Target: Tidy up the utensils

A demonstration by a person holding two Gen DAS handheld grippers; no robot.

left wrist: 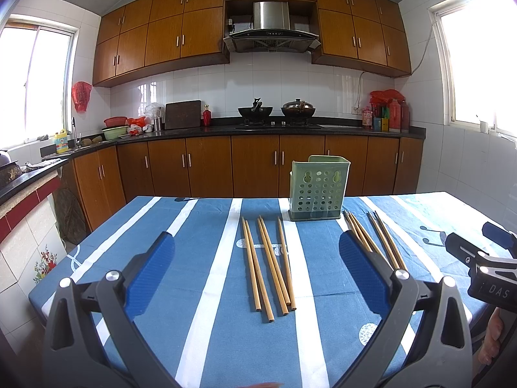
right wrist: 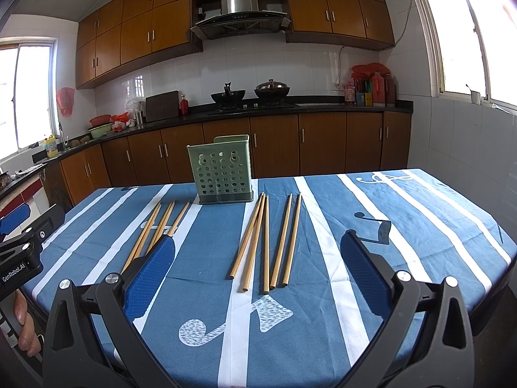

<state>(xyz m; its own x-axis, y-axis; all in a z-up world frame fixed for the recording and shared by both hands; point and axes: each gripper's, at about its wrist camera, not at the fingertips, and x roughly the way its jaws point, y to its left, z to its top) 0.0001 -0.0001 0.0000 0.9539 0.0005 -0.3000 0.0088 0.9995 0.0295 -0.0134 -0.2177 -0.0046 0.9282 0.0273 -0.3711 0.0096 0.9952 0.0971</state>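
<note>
A green perforated utensil holder (left wrist: 319, 188) stands upright at the far side of the table; it also shows in the right wrist view (right wrist: 223, 170). Several wooden chopsticks (left wrist: 269, 265) lie loose in front of my open, empty left gripper (left wrist: 257, 252). A second group of chopsticks (right wrist: 267, 242) lies in front of my open, empty right gripper (right wrist: 258, 249), and shows partly behind the right finger in the left wrist view (left wrist: 374, 239). The left group also shows in the right wrist view (right wrist: 155, 229). Both grippers hover above the table's near side.
The table carries a blue and white striped cloth (left wrist: 200, 258). The right gripper's body (left wrist: 484, 265) appears at the right edge of the left wrist view, the left gripper's body (right wrist: 22, 252) at the left edge of the right wrist view. Kitchen counters and cabinets (left wrist: 258, 161) stand behind.
</note>
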